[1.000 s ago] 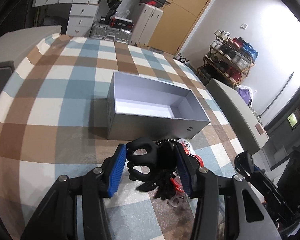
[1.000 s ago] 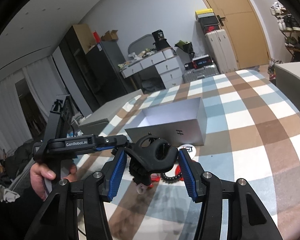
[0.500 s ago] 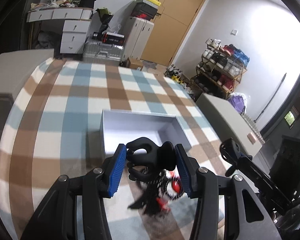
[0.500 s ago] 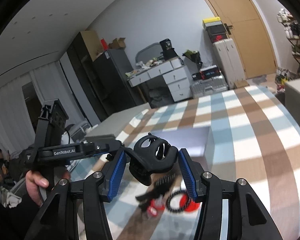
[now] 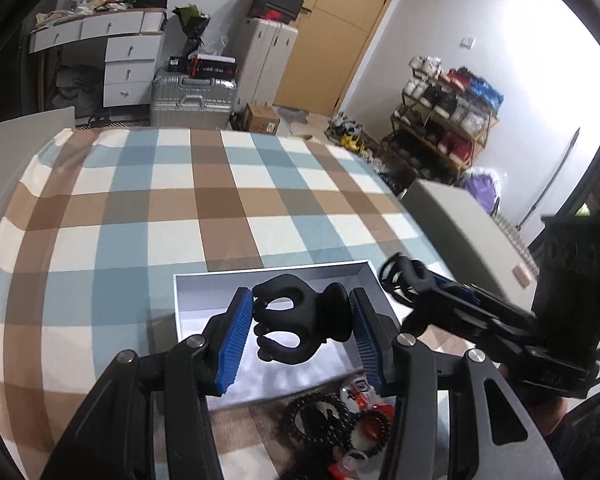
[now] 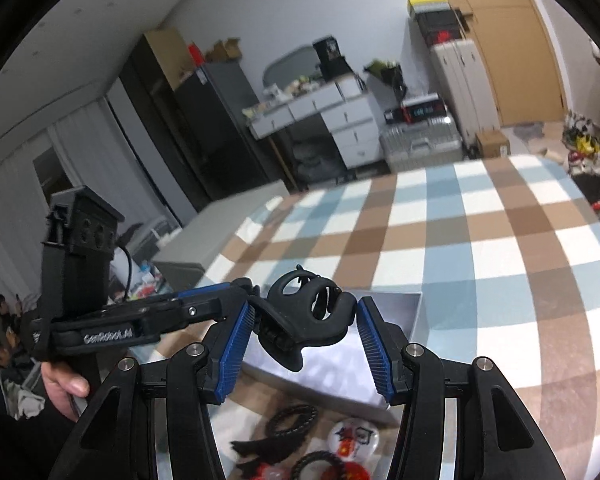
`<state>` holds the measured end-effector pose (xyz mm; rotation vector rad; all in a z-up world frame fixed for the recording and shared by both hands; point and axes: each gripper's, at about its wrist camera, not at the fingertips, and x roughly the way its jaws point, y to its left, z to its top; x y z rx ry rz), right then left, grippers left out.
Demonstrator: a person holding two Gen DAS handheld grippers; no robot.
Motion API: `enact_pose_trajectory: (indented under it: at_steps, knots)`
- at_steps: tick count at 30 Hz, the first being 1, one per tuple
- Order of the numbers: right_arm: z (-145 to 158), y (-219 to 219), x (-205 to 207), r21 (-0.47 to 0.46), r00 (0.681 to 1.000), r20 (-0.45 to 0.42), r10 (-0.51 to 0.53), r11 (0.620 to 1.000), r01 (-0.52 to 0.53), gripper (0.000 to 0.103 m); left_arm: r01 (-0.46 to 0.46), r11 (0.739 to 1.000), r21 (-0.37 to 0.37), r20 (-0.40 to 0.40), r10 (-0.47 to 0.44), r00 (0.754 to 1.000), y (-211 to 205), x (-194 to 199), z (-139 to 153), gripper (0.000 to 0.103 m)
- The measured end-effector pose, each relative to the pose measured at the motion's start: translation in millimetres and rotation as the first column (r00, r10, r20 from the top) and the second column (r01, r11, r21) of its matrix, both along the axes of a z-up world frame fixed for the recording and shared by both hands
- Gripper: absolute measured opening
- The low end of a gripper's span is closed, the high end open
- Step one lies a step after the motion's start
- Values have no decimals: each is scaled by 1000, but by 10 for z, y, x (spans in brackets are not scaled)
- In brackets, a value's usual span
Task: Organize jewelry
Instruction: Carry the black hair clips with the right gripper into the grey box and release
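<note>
You've lifted both black plastic claw clips off the table: left gripper [image 5: 302, 330] pinching one, right gripper [image 6: 306, 330] another, now over open grey cardboard box [image 5: 204, 280], ready to drop

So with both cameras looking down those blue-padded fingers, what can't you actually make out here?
- Left wrist view: the floor of the grey open box is partly hidden by the black plastic hair claw clip in the left gripper.
- Left wrist view: the pile of black bead bracelets is cut off by the gripper's finger.
- Right wrist view: the round white badge has red print too blurred to read.
- Right wrist view: the right gripper holds a second black clip, hiding the box behind.
</note>
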<state>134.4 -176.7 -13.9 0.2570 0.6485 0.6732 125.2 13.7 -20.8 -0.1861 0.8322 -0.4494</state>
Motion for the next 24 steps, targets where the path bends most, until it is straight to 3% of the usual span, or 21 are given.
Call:
enact_pose_trajectory:
  at_steps: [3,16,24]
  knots:
    - [-106,64,105,-43,1000,-29,2,999,-3,52,10,1000,24,-11,-9,1000,-48,52,-73,44]
    - [-309,231,323,-166,996,-87,15,986,-30,52,33,999,4,-103,-32,994,-77,215,-288,44]
    - [-322,310,356,-199,995,-95,15,979,-34,52,46,999,9,-89,-45,995,-85,226,-283,44]
